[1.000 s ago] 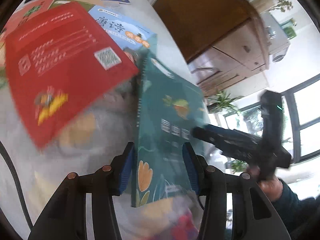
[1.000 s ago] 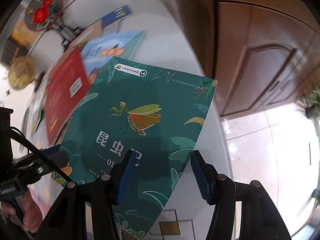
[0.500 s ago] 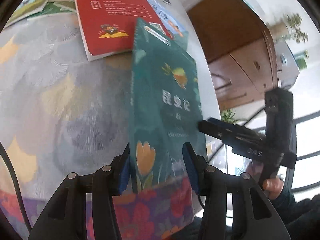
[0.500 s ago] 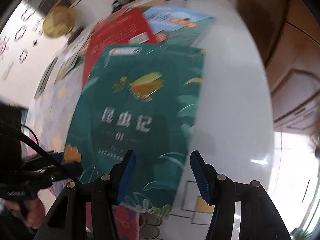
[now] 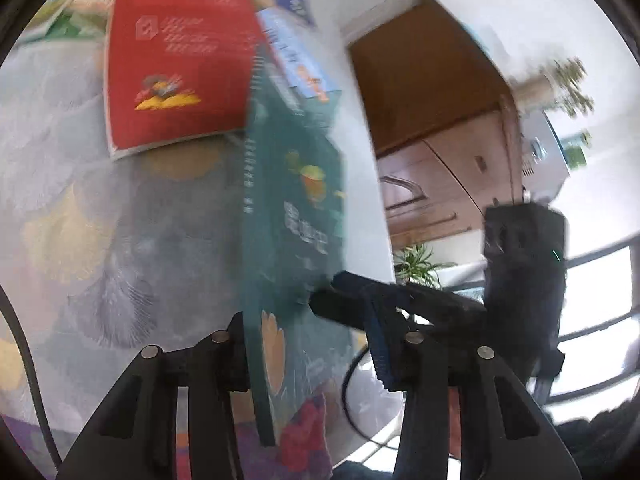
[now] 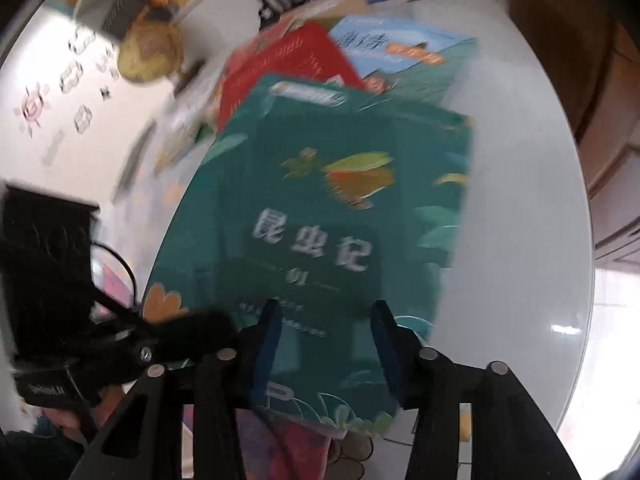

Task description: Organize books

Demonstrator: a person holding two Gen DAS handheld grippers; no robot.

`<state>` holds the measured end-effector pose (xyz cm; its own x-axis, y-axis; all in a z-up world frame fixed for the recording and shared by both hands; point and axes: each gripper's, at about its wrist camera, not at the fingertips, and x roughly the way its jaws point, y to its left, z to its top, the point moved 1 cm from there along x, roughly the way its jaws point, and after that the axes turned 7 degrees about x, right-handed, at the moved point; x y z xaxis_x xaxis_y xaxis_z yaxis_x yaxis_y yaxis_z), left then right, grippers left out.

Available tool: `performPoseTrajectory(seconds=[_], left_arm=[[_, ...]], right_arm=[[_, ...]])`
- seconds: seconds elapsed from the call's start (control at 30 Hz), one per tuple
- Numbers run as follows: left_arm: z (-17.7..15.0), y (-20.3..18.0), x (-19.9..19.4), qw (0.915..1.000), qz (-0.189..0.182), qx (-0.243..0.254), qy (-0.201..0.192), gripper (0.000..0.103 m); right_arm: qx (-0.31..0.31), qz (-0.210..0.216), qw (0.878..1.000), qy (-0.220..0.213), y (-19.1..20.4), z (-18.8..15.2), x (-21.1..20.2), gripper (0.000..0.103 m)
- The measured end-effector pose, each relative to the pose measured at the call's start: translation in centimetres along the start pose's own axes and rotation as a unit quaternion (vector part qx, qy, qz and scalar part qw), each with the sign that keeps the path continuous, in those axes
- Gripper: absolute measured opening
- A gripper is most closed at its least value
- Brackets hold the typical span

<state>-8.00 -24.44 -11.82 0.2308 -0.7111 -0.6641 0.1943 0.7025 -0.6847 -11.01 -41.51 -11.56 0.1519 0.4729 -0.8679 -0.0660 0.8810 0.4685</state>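
1. While both sets of jaws were closing, the green book point(image 6: 320, 216) stood tilted above the table point(image 6: 520, 220), between both pairs of fingers.
2. Whether the left gripper point(image 5: 310, 344) or right gripper point(image 6: 324, 344) pressed it, I couldn't tell.
3. Behind lay a red book point(image 5: 176, 60) and a blue book point(image 6: 400, 52).

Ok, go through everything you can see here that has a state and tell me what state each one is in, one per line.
green book: closed, stood on edge, tilted, between both sets of jaws
left gripper: jaws closing around the green book's lower edge
right gripper: jaws closing, green book between them
red book: closed, lying flat, back cover up
blue book: closed, lying flat, partly covered by the other books
cabinet drawers: shut
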Motion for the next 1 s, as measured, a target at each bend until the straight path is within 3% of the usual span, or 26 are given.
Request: performPoseTrajectory(seconds=[0.13, 0.23, 0.4, 0.57, 0.73, 0.87, 1.0], left_arm=[[0.7, 2.7, -0.1, 0.9970, -0.043, -0.062, -0.018, 0.032], [1.2, 3.2, 0.3, 0.9946, -0.067, -0.079, -0.008, 0.032], [1.3, 2.8, 1.9, 0.9965, -0.048, -0.064, 0.026, 0.032], [1.2, 2.7, 2.6, 0.9966, -0.048, -0.057, 0.035, 0.032], [0.9, 2.4, 2.3, 0.9971, -0.050, -0.044, 0.037, 0.032], [-0.2, 1.5, 0.8, 0.9978, -0.053, -0.026, 0.031, 0.032], [-1.7, 2.5, -1.6, 0.9975, -0.048, -0.051, 0.008, 0.032]], right_arm=[[0.036, 0.015, 0.999, 0.009, -1.8, -0.3, -0.1, 0.047], [0.091, 0.040, 0.995, 0.001, -4.8, -0.7, -1.2, 0.055], [0.157, 0.089, 0.983, -0.016, -8.3, -1.3, -2.1, 0.055], [0.146, 0.024, 0.987, -0.057, -8.6, 0.5, -2.7, 0.056], [0.115, 0.013, 0.992, -0.057, -8.3, 3.2, -1.8, 0.064], [0.097, 0.060, 0.992, -0.047, -7.5, 2.9, -1.8, 0.064], [0.072, 0.086, 0.993, -0.033, -4.5, 2.9, -0.6, 0.064]])
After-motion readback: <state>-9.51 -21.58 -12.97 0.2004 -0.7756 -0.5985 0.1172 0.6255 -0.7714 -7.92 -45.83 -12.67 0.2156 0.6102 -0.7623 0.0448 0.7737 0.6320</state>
